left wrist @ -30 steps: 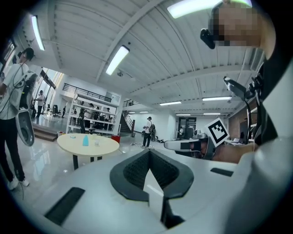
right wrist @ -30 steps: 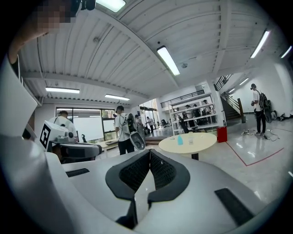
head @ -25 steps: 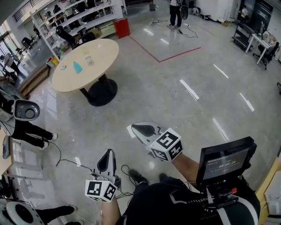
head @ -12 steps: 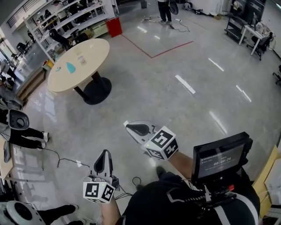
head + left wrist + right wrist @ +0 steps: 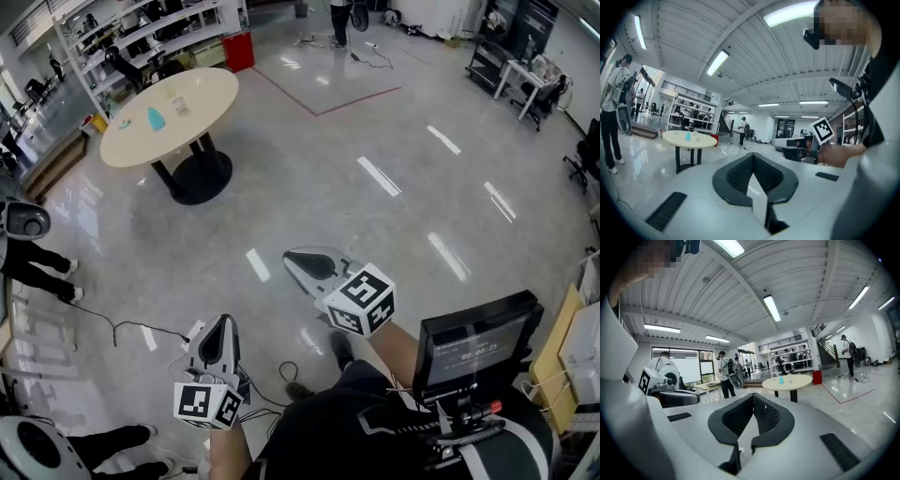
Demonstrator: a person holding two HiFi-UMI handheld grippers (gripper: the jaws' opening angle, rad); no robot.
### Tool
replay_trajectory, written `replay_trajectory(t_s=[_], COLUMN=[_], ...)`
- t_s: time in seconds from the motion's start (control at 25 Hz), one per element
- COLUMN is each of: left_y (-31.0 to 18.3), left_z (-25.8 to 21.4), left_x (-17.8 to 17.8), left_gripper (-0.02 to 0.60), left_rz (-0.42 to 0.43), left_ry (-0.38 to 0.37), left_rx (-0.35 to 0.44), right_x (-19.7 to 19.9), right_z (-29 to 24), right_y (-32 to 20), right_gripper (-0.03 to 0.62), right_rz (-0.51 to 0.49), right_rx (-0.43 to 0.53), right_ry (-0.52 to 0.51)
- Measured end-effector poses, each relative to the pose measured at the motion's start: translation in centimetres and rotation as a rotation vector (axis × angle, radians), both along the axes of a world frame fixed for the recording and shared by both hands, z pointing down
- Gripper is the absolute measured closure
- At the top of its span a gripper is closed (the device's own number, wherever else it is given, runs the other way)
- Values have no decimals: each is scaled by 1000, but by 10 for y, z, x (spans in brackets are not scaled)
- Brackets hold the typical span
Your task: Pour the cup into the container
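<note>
- The left gripper [image 5: 224,325] is held low at the left of the head view. Its jaws are pressed together with nothing between them — in the left gripper view the dark pads are seen meeting at a closed tip.
- The right gripper [image 5: 292,258] is held ahead of it and to its right, likewise clenched shut and empty.
- Both are pointed roughly level over the glossy floor [image 5: 375,216], well apart from the round table [image 5: 202,89].
- On that table a small blue item [image 5: 155,118] and small clear items [image 5: 176,101] are seen. Which is the cup and which the container cannot be told — they are too small.
- The table is found at the upper left of the head view, near a red bin [image 5: 237,52] and white shelving [image 5: 141,33].
- A screen [image 5: 473,349] is carried at the person's chest.
</note>
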State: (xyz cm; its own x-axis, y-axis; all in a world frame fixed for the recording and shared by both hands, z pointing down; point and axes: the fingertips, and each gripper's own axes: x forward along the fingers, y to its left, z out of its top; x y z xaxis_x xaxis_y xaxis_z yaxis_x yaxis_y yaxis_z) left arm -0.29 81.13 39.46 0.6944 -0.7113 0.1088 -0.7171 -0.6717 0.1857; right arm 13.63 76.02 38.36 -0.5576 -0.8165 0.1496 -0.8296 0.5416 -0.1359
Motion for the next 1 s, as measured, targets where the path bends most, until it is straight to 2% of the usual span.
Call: replay_trajectory(t_s=[0.12,0.24,0.52,1.0], left_y=[19,30,35,36], left_z=[10,5,-15,-25], left_x=[-27,-35,-35,-16], left_gripper=[581,581,581,581], left_rz=[24,30,-16,8], left_ry=[11,22,37,32], left_rx=[-13,-3,31,48], right_x=[-20,-25,-22,-9], right_z=[1,-5,-20,-33], right_y=[24,43,51,53], right_gripper=[587,588,588,588], right_rz=[47,63,22,27], right_rx=[2,14,45,91], right_ry=[4,13,32,19])
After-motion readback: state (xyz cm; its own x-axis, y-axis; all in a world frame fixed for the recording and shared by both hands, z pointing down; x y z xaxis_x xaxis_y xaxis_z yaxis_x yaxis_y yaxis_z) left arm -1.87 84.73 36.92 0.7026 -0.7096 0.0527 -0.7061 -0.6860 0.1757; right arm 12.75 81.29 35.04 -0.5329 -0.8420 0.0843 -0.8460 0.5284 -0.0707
